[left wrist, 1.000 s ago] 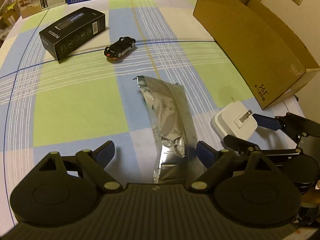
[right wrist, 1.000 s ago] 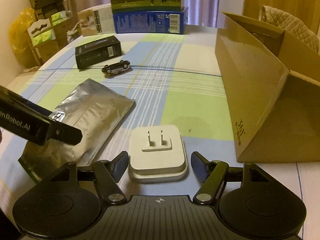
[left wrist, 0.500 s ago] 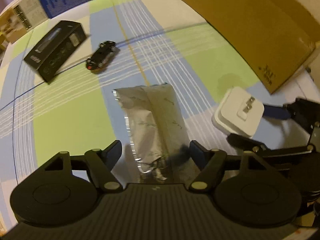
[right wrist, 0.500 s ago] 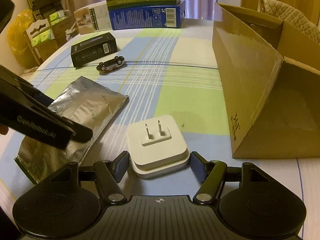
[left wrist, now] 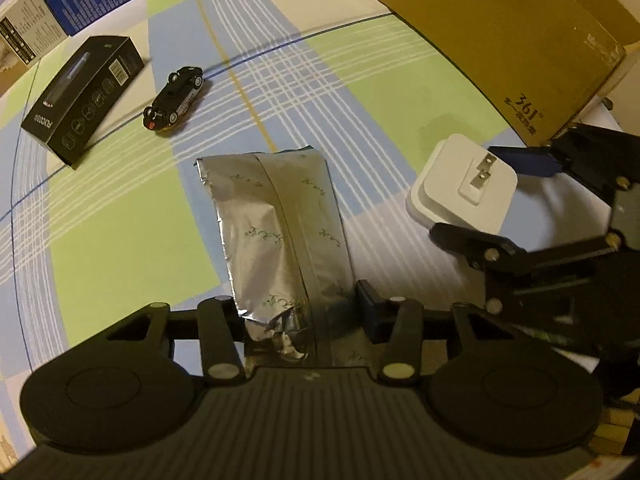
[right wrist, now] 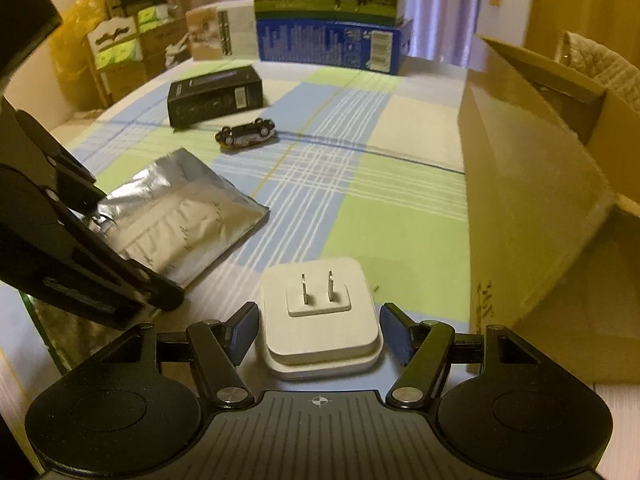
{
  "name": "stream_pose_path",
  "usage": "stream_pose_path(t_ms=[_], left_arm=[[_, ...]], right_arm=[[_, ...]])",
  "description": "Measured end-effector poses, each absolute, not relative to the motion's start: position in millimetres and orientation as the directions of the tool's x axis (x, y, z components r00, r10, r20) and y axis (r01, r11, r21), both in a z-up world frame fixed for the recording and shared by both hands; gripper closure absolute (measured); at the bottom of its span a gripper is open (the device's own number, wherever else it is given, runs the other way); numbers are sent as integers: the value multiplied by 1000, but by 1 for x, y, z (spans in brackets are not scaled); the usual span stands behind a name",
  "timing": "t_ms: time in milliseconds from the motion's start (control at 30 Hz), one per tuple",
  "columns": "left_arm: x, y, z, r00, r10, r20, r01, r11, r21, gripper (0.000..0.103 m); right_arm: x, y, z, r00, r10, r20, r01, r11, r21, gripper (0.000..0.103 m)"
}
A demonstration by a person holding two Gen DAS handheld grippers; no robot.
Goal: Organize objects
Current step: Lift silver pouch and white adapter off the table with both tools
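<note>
A silver foil pouch (left wrist: 280, 232) lies lengthwise on the checked tablecloth. Its crumpled near end sits between the fingers of my left gripper (left wrist: 300, 312), which press on both of its sides. In the right wrist view the same pouch (right wrist: 188, 216) runs under the left gripper's fingers (right wrist: 120, 280). A white plug-in charger (right wrist: 320, 304), prongs up, sits between the pads of my right gripper (right wrist: 320, 328), which stands open close around it. The left wrist view shows that charger (left wrist: 460, 188) and the right gripper (left wrist: 486, 196) at the right.
A brown cardboard box (right wrist: 520, 200) stands open at the right, beside the charger. Farther off lie a black toy car (left wrist: 174, 98) and a black product box (left wrist: 80, 96). A blue carton (right wrist: 328, 48) and other boxes stand along the table's far edge.
My left gripper has moved forward over the pouch's near end and its fingers have narrowed onto it. The right gripper has edged slightly closer around the charger at the same width.
</note>
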State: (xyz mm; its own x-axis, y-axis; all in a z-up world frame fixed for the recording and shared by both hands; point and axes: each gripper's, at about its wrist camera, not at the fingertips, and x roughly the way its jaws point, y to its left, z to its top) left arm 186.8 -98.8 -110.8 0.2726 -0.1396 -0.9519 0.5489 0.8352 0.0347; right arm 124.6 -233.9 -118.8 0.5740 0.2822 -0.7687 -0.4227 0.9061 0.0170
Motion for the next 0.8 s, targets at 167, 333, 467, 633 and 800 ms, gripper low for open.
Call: stream_pose_path(t_ms=[167,333,467,633,800], left_arm=[[186,-89,-107,255,-170,-952,548,837,-2,66],[184,-83,-106,243,-184,-952,540,841,-24,69],[181,-78,-101,241,-196,-951,534,845,-39,72],[175,-69,-97,235,-211,-949,523,850,-60,73],[167,-60,-90,234,-254,-939,502,858,-107,73]], right_arm=[[125,-232,-121,559,275,-782,-421,907,19,41],[118,-231,-118,548,274,-790,-401,915,39,41],[109,-232,-116,543,281,-792,-386,920,62,41],[98,-236,-111,543,282,-791,-360,929,84,41],[91,-243,-103,549,292,-783,-325,938,122,41]])
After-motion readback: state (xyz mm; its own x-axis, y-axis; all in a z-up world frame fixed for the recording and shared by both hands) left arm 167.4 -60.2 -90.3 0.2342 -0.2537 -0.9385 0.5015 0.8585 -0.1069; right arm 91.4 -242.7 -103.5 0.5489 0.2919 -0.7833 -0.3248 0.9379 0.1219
